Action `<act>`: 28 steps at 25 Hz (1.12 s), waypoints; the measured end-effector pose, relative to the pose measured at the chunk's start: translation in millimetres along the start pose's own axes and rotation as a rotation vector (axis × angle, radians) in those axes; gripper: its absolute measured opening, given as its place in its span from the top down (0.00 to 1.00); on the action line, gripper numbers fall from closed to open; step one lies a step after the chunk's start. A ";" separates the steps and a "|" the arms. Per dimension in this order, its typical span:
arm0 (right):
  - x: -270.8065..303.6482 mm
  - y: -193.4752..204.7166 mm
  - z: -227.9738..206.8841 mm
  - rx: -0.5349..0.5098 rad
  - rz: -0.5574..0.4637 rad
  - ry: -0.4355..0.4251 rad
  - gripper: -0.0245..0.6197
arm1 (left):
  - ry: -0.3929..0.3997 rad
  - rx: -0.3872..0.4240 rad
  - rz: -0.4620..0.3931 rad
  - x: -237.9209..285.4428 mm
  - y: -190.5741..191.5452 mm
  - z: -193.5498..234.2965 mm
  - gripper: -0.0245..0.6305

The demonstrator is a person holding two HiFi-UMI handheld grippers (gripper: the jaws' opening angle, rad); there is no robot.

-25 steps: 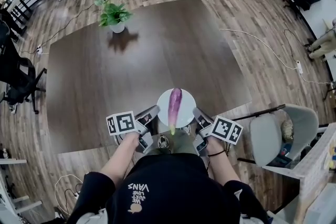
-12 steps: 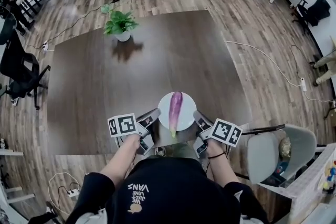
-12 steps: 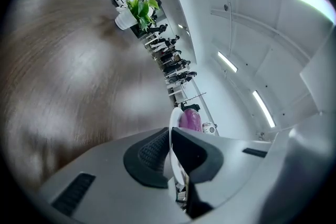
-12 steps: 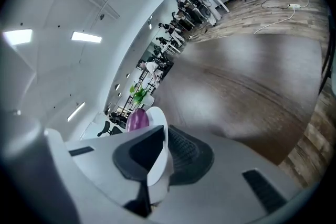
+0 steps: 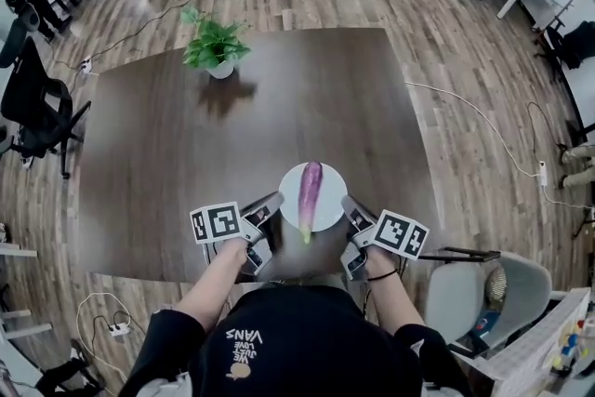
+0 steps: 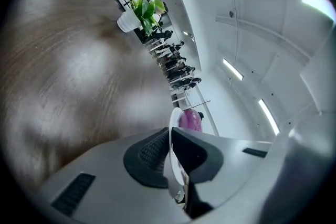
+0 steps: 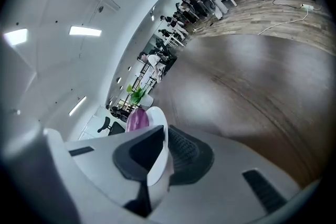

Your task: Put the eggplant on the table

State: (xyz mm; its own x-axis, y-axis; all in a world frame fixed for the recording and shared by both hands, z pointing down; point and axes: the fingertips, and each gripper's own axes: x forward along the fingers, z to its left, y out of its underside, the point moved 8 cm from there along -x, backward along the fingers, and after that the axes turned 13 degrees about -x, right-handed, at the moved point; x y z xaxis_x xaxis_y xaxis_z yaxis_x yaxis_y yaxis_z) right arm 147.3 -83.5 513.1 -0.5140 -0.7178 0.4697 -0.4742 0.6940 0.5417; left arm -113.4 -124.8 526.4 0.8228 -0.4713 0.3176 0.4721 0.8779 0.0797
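Note:
A long purple eggplant [image 5: 309, 188] lies on a round white plate [image 5: 326, 205] held over the near edge of the dark wooden table [image 5: 186, 153]. My left gripper [image 5: 276, 205] is shut on the plate's left rim and my right gripper [image 5: 346, 207] is shut on its right rim. In the left gripper view the plate's rim [image 6: 171, 139] runs between the black pads with the eggplant [image 6: 190, 120] beyond. From the right gripper view the plate [image 7: 157, 150] is clamped the same way, and the eggplant [image 7: 137, 119] shows to its left.
A potted green plant [image 5: 214, 46] stands at the table's far left. A grey chair [image 5: 469, 297] sits to my right, a black office chair [image 5: 28, 98] to the left. Cables [image 5: 474, 121] trail over the wooden floor.
Both grippers and the plate with the eggplant have moved forward over the table; the table now fills more of the head view. The grips stay the same.

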 end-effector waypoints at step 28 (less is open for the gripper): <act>120.4 -122.2 -85.6 -0.043 0.100 -0.030 0.91 | -0.048 -0.027 -0.078 129.0 -98.8 14.0 0.92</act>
State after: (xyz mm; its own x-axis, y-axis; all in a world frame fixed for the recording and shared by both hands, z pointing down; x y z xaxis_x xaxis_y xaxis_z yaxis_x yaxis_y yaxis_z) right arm 204.6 -259.5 563.1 -0.5788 -0.6428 0.5018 -0.3891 0.7585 0.5229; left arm -58.3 -271.1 572.7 0.7675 -0.5329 0.3564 0.5431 0.8358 0.0802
